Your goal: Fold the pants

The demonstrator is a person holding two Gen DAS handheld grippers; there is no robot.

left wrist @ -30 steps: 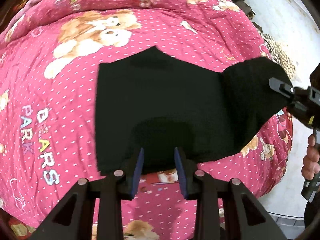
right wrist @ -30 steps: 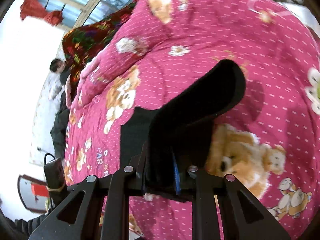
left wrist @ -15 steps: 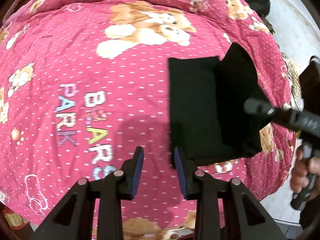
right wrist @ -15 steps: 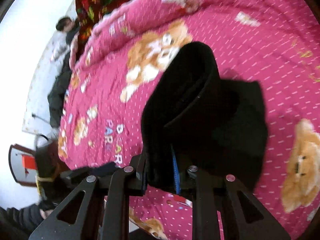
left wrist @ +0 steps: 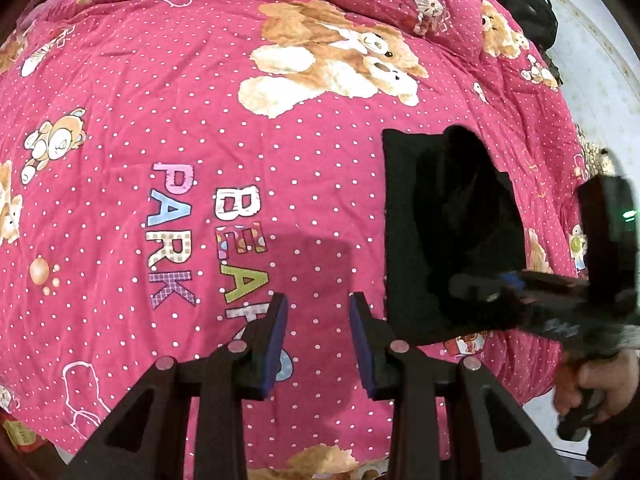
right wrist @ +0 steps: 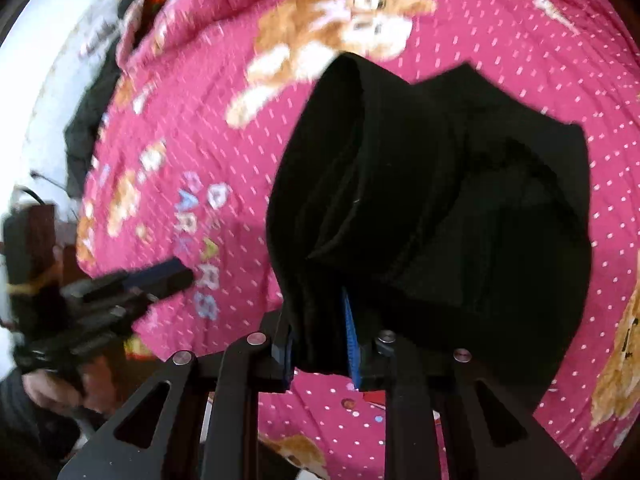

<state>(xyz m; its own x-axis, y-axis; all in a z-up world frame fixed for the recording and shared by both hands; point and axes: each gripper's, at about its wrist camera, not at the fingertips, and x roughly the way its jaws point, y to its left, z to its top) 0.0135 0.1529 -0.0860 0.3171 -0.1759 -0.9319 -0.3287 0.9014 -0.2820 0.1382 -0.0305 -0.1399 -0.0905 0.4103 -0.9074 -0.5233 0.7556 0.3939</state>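
Pink bear-print quilt fills both views. The black pants, folded small, lie on it at about 3 o'clock of the left gripper, whose jaws are parted with nothing between them. The right gripper pinches a thick fold of the pants, its jaws having just eased open slightly.

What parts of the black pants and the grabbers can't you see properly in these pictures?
- Left wrist view: the right gripper is blurred and covers the near edge of the pants.
- Right wrist view: the held cloth hides the right gripper's pads; the left gripper is a blurry smear.
- Both views: folds vanish in the black cloth.
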